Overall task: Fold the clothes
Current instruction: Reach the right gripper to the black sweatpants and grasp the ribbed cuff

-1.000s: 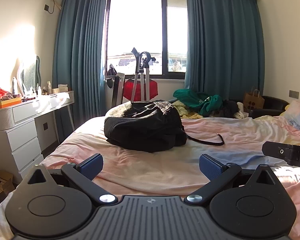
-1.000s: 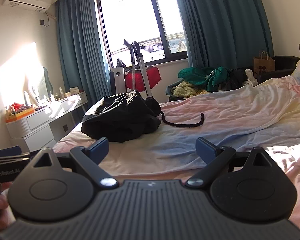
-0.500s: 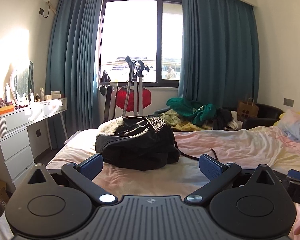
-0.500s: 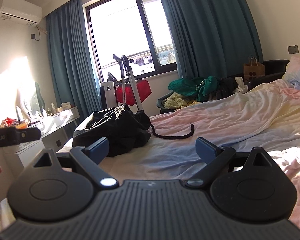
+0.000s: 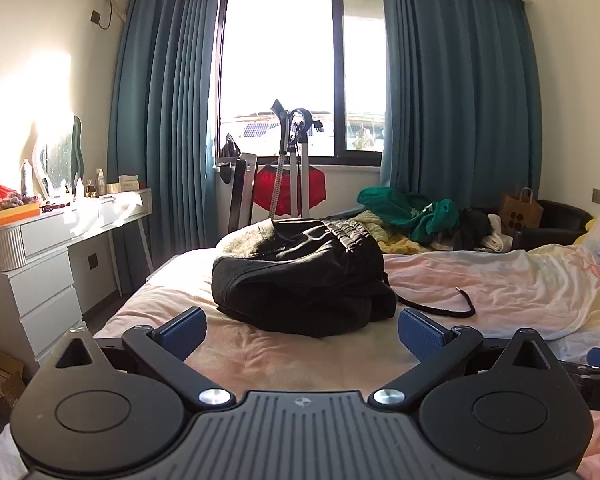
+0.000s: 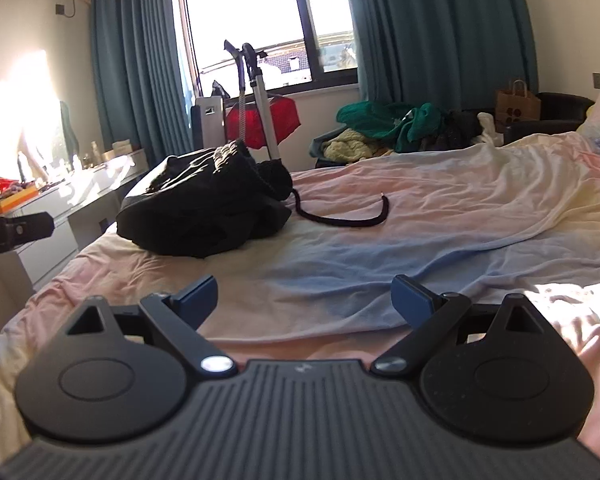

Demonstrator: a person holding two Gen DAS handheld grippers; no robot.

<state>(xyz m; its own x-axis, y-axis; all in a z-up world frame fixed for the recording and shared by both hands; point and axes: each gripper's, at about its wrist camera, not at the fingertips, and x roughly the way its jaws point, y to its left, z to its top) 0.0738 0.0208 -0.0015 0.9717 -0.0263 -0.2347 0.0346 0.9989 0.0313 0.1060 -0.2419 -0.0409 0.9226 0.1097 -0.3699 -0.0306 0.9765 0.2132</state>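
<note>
Left gripper [image 5: 302, 330] at bottom centre of its view, blue pads [image 5: 182, 332] spread wide, nothing between them. Right gripper [image 6: 304, 298] likewise at bottom centre, jaws apart, holding nothing. Both hover low over the bed [image 5: 500, 292] with its pale pink and white sheet. Black garment [image 5: 304, 276], crumpled in a heap, lies on the sheet at frame centre in the left view, just past the pads; centre-left in the right view [image 6: 208, 208]. Its black drawstring [image 6: 348, 220] trails right across the sheet. Teal curtains [image 5: 456, 100] flank the window [image 5: 300, 68] at top centre. White dresser [image 5: 40, 264] at left edge. Green clothes pile [image 5: 408, 212] right of centre, behind the bed.
</note>
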